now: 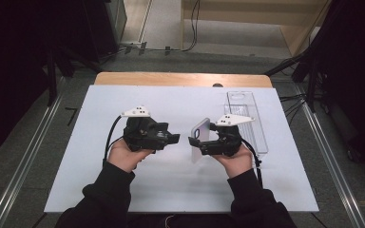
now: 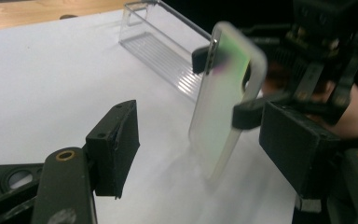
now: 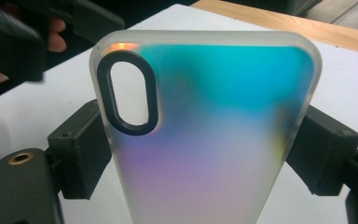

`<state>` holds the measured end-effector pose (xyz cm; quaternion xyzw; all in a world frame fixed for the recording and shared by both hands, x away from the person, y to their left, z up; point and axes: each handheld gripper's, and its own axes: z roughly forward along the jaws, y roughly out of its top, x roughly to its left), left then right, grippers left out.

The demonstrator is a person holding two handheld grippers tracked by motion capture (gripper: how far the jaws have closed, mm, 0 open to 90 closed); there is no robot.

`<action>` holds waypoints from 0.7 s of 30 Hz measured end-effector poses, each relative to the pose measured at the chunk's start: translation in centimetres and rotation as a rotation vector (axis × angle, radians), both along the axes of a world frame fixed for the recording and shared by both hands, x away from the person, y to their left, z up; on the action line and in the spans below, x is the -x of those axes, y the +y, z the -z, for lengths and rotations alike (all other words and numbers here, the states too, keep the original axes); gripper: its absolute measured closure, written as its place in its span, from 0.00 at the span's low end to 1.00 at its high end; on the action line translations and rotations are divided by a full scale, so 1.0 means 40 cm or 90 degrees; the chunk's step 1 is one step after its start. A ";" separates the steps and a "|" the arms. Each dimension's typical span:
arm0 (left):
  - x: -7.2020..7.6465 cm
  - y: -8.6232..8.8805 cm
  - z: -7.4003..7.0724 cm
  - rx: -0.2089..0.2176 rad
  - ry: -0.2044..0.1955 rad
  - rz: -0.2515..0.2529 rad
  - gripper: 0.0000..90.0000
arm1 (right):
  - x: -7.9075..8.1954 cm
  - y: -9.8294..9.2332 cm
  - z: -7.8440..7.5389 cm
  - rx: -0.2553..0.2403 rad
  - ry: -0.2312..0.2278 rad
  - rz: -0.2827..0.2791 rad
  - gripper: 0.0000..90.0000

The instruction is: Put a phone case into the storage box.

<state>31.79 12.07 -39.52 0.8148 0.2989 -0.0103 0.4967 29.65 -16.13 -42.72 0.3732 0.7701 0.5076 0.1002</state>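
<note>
A frosted, iridescent phone case with an oval camera cut-out stands upright, its lower end at or just above the white table. My right gripper is shut on it, one pad pressing each long edge. In the left gripper view, the right gripper clamps the case from behind. My left gripper faces the case from the left. Its jaws stand open and apart from the case, touching nothing.
A clear plastic tray lies along the right side of the white sheet, just behind my right hand. The wooden tabletop edge shows at the far side. Metal rails run along both sides of the table.
</note>
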 end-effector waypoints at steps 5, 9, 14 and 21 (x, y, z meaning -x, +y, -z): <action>0.004 0.022 0.025 -0.004 0.001 0.024 0.33 | -0.008 -0.028 -0.016 -0.018 0.006 -0.035 0.16; 0.010 0.040 0.041 -0.010 -0.010 0.038 0.32 | -0.006 -0.040 -0.029 -0.009 0.001 -0.060 0.16; 0.025 0.060 0.064 -0.015 -0.013 0.040 0.32 | -0.007 -0.049 -0.037 -0.005 0.014 -0.083 0.16; 0.048 0.083 0.087 -0.011 -0.015 0.046 0.33 | -0.008 -0.070 -0.052 0.003 0.024 -0.079 0.16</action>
